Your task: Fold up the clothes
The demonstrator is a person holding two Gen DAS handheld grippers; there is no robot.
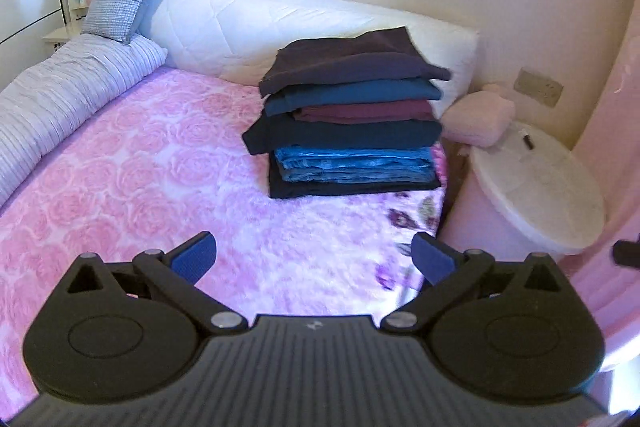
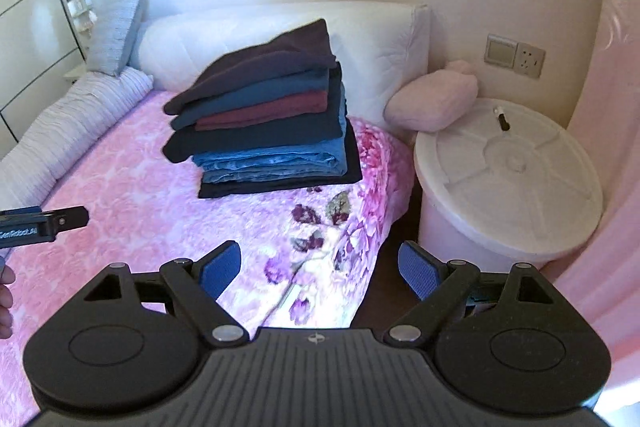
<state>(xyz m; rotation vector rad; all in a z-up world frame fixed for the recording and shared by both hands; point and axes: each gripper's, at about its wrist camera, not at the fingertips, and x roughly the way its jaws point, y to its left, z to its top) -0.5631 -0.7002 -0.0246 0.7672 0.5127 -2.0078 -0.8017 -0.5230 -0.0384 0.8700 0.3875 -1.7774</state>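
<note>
A stack of folded clothes (image 1: 352, 119) sits on the pink bed (image 1: 140, 167), against a white pillow (image 1: 280, 31). It lies ahead of my left tongs (image 1: 314, 259) and my right tongs (image 2: 320, 269), well apart from both. Both tongs stand wide apart, holding nothing. A white round bin (image 2: 508, 183) stands beside the bed.

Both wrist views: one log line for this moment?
left gripper: open, empty | right gripper: open, empty | folded stack: on bed, untouched
</note>
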